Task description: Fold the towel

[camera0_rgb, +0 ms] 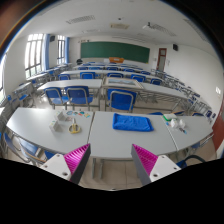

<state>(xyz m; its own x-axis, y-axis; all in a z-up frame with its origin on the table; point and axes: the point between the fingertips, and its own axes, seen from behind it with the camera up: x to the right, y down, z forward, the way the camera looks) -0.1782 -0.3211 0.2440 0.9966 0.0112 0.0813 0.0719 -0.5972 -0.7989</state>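
Note:
A blue towel (131,122) lies flat on a white desk (100,135) well beyond my fingers, a little to the right of the middle. My gripper (111,158) is open and empty, held back from the desk over the floor. Both fingers (76,160) show their magenta pads, wide apart with nothing between them.
Small objects (66,124) stand on the desk left of the towel, and more (177,123) at its right end. Blue chairs (121,99) stand behind the desk. Rows of desks and chairs run back to a green blackboard (114,50). Windows (36,52) line the left wall.

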